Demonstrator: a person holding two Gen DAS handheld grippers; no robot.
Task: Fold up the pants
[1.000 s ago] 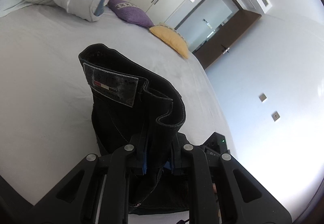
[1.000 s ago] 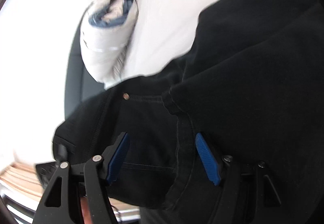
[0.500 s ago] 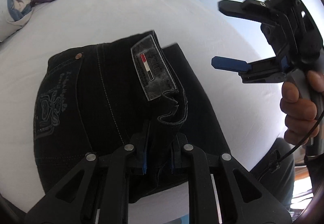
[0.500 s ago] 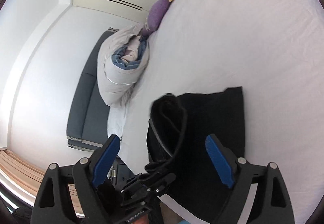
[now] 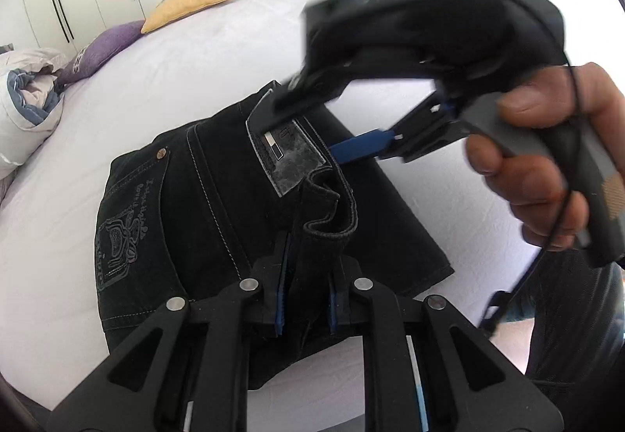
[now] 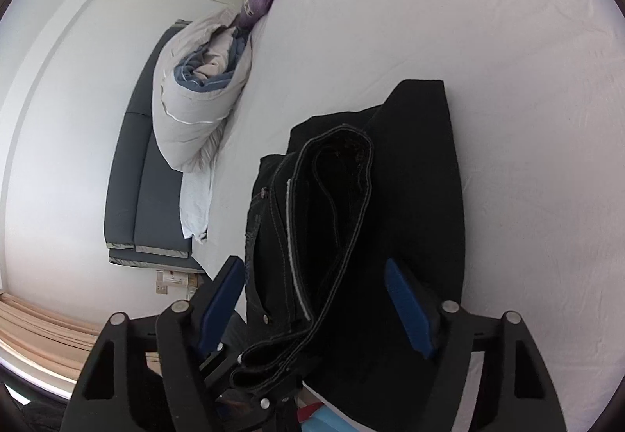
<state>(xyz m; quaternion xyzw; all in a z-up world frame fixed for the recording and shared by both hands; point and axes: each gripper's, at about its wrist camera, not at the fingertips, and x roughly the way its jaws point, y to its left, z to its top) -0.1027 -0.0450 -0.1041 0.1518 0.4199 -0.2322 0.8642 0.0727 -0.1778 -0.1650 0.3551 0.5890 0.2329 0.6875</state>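
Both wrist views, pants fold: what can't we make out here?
- Left wrist: upper finger of the right gripper is motion-blurred and covers the top of the waistband patch.
- Left wrist: patch lettering too small.
- Both views: pants legs folded under; lower layers hidden.
- Right wrist: left gripper mostly behind the waistband.

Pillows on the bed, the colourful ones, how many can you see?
2. A yellow pillow lies at the far end of the bed, and a purple pillow lies right beside it. The bundled blanket may hide more.
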